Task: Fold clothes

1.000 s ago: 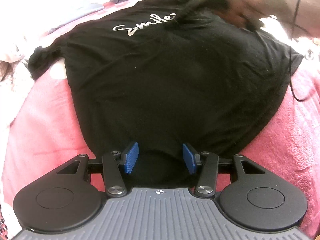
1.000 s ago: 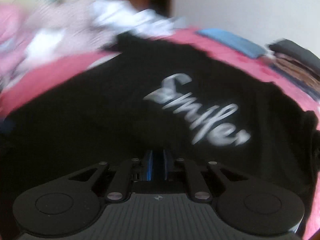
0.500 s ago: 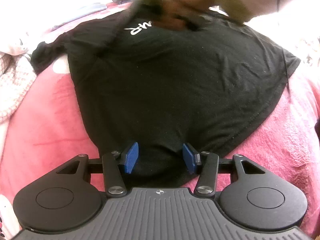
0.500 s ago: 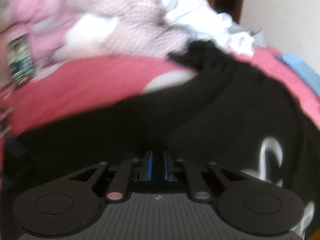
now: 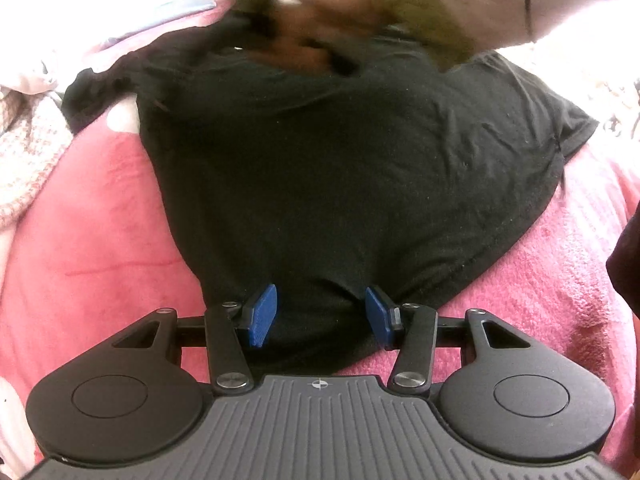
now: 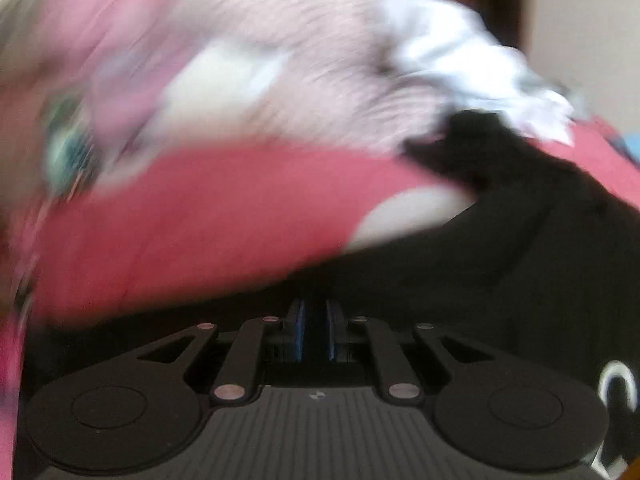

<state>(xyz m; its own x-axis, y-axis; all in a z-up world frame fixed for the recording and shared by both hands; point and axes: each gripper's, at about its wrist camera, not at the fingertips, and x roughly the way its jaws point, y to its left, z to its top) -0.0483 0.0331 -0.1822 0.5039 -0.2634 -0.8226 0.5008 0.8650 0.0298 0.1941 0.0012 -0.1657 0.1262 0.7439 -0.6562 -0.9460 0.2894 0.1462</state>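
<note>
We've got the black t-shirt (image 5: 352,168) half-folded on the pink blanket (image 5: 100,240): right hand-held gripper (image 6: 315,330) clenched on its fabric, left hand-held gripper (image 5: 320,314) released at frame bottom; more folds left.

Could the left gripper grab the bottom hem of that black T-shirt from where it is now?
Probably yes: the left gripper is open, its blue pads straddling the hem of the black T-shirt, with nothing between.

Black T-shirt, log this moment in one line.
black T-shirt flat on pink blanket | left gripper open at hem | right gripper shut on black T-shirt
</note>
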